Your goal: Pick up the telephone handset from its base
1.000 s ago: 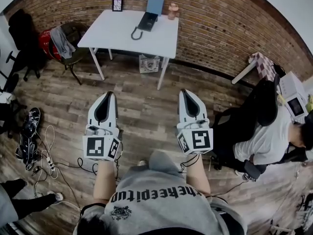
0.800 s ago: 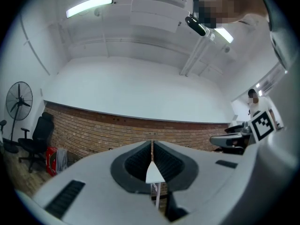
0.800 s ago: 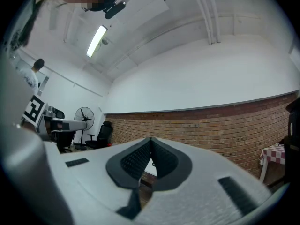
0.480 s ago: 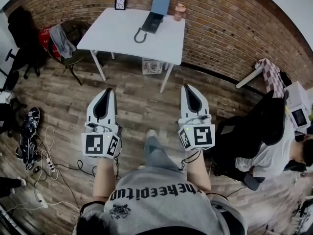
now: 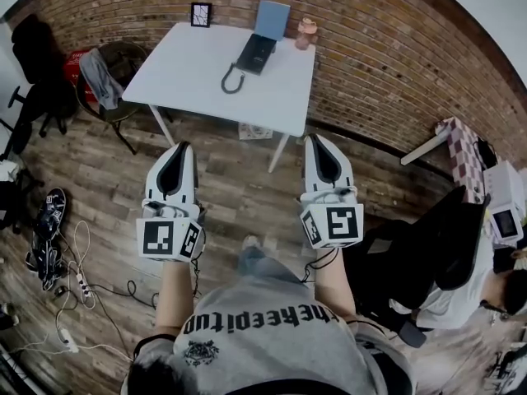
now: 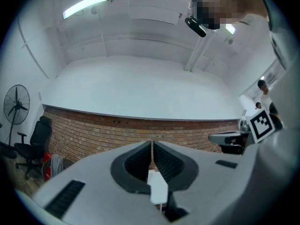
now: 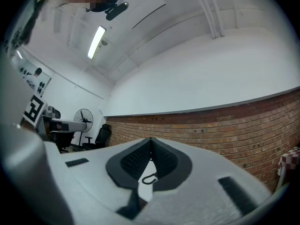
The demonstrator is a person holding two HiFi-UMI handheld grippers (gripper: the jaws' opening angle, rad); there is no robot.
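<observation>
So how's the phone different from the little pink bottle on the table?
The telephone is dark and lies flat; the pink bottle is pale and stands upright. The telephone is bigger and has a cord curling off it; the bottle has none. Both sit on the white table near the brick wall.

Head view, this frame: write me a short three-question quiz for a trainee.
1. True or false: the handset of the telephone is already held by one of the grippers.
2. Which thing shares the white table with the telephone? A) a pinkish container B) a laptop C) a shoe
3. How do the jaws of the left gripper and the right gripper stand?

Key: 1) False. 2) A. 3) Both are shut, with nothing between them.
</observation>
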